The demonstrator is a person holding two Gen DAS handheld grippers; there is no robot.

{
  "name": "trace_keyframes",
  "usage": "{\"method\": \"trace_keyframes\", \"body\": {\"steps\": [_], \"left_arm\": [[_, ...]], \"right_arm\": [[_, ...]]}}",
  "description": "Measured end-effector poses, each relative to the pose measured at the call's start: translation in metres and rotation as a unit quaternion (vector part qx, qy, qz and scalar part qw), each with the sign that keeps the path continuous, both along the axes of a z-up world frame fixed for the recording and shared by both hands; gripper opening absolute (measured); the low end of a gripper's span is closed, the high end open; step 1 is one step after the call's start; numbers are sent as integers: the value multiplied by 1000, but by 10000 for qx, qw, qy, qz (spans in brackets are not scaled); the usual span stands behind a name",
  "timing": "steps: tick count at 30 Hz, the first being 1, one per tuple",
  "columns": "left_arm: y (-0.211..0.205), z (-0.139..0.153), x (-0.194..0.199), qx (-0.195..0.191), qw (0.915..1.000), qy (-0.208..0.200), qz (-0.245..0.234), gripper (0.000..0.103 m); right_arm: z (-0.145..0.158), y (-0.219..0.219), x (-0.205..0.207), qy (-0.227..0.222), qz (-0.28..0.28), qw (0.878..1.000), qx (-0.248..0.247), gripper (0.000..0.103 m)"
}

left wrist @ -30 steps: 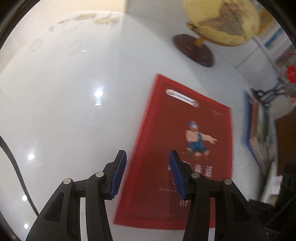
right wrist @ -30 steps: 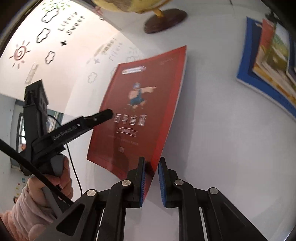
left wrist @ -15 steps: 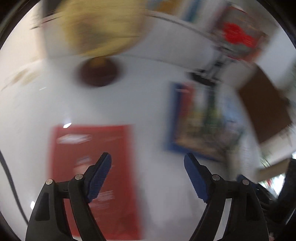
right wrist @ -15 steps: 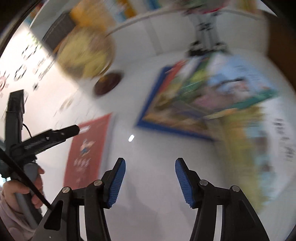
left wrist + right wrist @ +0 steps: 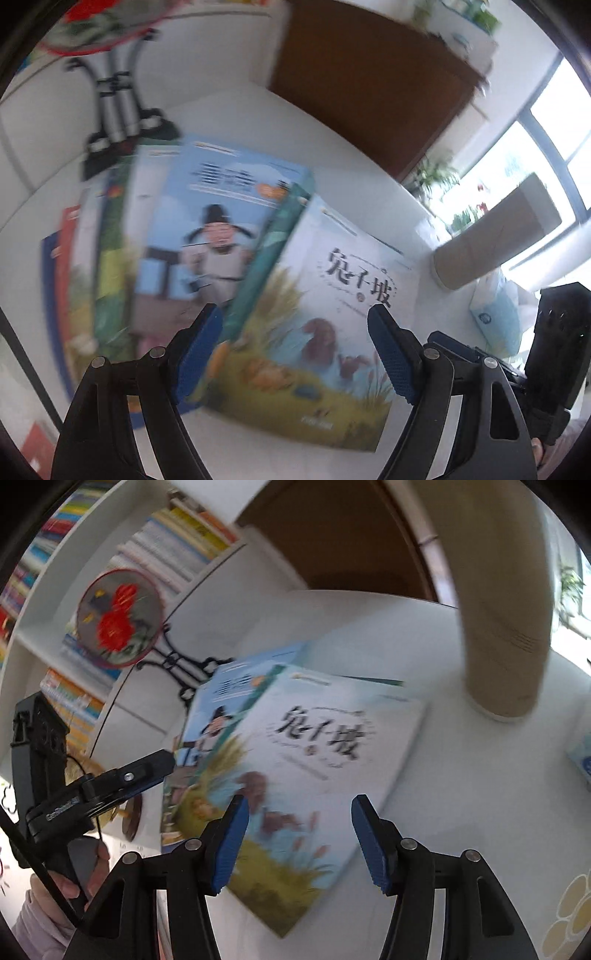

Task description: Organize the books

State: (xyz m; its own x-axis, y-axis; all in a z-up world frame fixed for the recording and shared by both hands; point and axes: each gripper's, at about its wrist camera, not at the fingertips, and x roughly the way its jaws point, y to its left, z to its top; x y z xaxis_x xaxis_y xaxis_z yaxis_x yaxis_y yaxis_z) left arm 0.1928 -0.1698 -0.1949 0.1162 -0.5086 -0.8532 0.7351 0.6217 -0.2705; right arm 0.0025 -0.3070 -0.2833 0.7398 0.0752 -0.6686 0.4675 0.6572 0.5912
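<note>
The left gripper (image 5: 295,354), jaws apart and empty, hangs over fanned books (image 5: 207,236) (blurred) on the white table (image 5: 369,173).

A white table (image 5: 373,177) carries everything here; its glossy top runs to a curved far edge. A fanned spread of books (image 5: 155,251) lies flat on it, overlapping like shingles. The topmost is a pale book with a reed-and-pond cover (image 5: 317,332), and at its 10 o'clock a blue book with a robed cartoon figure (image 5: 218,229) is partly tucked under it. At 11 o'clock from the spread stands a black ornate stand (image 5: 177,664), holding a round red-flower fan (image 5: 118,624). At 2 o'clock a tan cardboard tube (image 5: 495,243) rests on the tabletop, blurred.
</note>
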Motion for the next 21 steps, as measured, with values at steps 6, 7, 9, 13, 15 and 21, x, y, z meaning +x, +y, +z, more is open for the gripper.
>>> {"method": "trace_keyframes", "body": {"steps": [6, 7, 9, 13, 15, 21], "left_arm": [[-18, -19, 0, 245, 9995, 54, -200, 80], [-18, -19, 1, 206, 9995, 67, -215, 80], [-19, -20, 3, 195, 9995, 107, -232, 80], [-23, -19, 8, 200, 9994, 83, -261, 80], [-28, -21, 11, 232, 9994, 103, -226, 80], [-48, -27, 1, 515, 9968, -193, -578, 84]], "right_arm": [[-12, -10, 3, 154, 109, 9998, 93, 56], [-13, -11, 4, 169, 130, 9997, 104, 56], [-15, -11, 6, 187, 199, 9996, 122, 56], [-22, -10, 10, 258, 323, 9988, 270, 56], [-26, -10, 12, 318, 365, 9982, 367, 57], [-38, -14, 16, 362, 434, 9945, 883, 67]]}}
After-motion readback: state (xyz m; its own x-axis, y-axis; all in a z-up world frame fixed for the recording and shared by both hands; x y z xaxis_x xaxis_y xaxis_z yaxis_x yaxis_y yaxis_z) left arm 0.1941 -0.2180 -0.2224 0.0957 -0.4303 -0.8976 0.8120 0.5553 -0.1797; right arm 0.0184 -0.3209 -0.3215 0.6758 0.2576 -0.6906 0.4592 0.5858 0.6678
